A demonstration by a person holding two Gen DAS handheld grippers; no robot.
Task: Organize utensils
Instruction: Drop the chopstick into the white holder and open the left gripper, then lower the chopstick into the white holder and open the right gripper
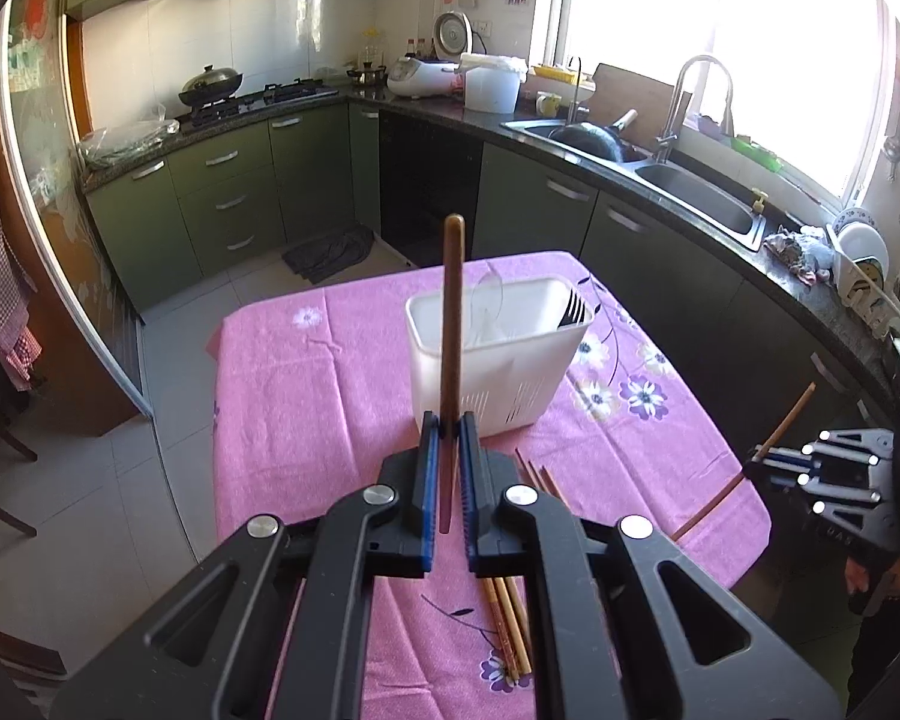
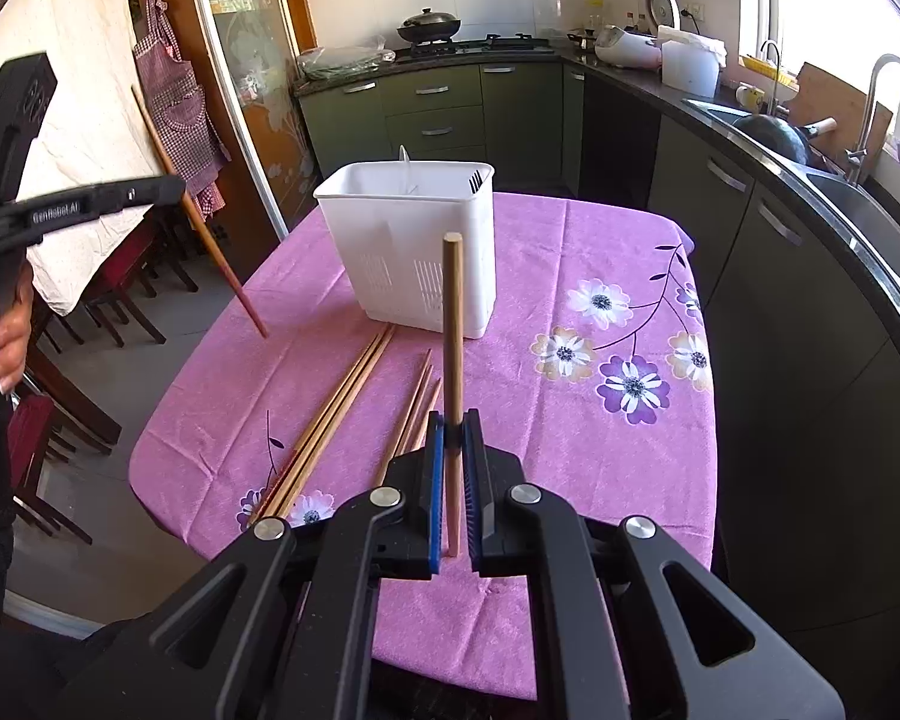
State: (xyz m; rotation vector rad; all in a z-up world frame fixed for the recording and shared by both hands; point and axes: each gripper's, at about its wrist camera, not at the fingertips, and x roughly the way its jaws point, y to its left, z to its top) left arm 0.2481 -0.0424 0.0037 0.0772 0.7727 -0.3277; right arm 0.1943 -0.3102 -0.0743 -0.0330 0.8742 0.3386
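Observation:
My left gripper (image 1: 448, 420) is shut on a dark brown chopstick (image 1: 452, 312) that stands upright in front of the white utensil holder (image 1: 498, 378). My right gripper (image 2: 455, 420) is shut on a lighter wooden chopstick (image 2: 452, 324), also upright, short of the holder (image 2: 414, 252). The holder stands on the pink flowered tablecloth (image 2: 570, 420) and holds a black fork (image 1: 573, 307) and a clear spoon. Several loose chopsticks (image 2: 330, 420) lie on the cloth between the grippers and the holder. The other gripper (image 1: 834, 468) shows at the right of the left wrist view.
The table (image 1: 282, 396) stands in a kitchen with green cabinets (image 1: 222, 192), a stove with a wok (image 1: 210, 84) and a sink (image 1: 690, 192) under a bright window. Chairs (image 2: 114, 300) stand at the table's left side.

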